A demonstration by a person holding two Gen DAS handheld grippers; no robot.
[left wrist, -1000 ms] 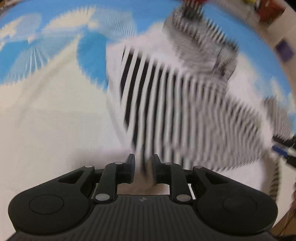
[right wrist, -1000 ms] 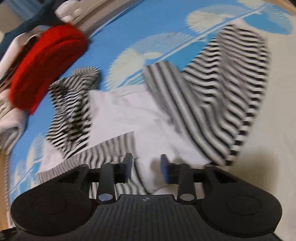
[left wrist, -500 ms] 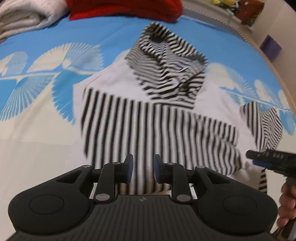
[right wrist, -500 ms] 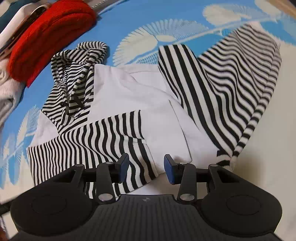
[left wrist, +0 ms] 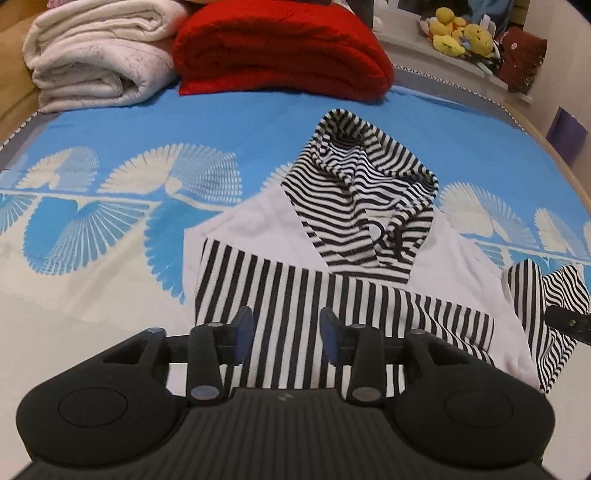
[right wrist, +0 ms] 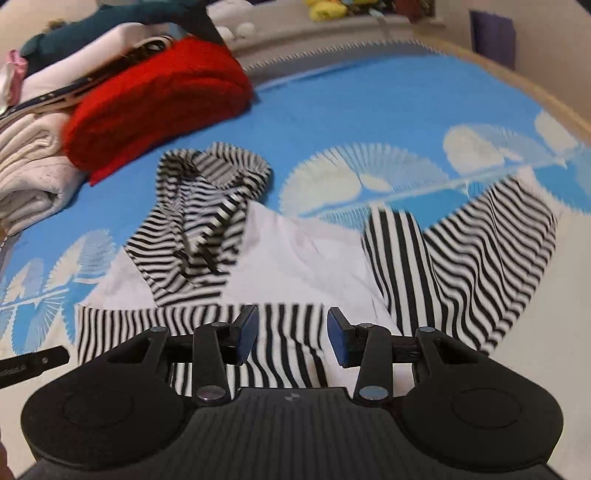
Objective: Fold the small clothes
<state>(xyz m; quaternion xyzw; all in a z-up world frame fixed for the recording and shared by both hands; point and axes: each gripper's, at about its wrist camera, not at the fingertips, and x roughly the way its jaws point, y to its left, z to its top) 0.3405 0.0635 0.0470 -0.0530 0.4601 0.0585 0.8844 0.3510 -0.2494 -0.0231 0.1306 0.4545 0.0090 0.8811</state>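
A small white hoodie (left wrist: 258, 225) with a black-and-white striped hood (left wrist: 362, 206) lies flat on the blue patterned bedspread. One striped sleeve (left wrist: 332, 306) is folded across its body; the other striped sleeve (right wrist: 472, 258) lies out to the right. My left gripper (left wrist: 286, 338) is open and empty, above the folded sleeve. My right gripper (right wrist: 291, 334) is open and empty, above the hoodie's lower part (right wrist: 295, 258). Its tip shows at the right edge of the left wrist view (left wrist: 569, 325).
A folded red blanket (left wrist: 280, 51) and a folded white towel (left wrist: 96, 55) lie at the far edge of the bed. Yellow plush toys (left wrist: 461, 33) sit on a shelf behind. The bedspread (left wrist: 110, 221) stretches out to the left.
Both grippers have let go and opened wider, then pulled back from the hoodie. The left sleeve now lies folded across the body.
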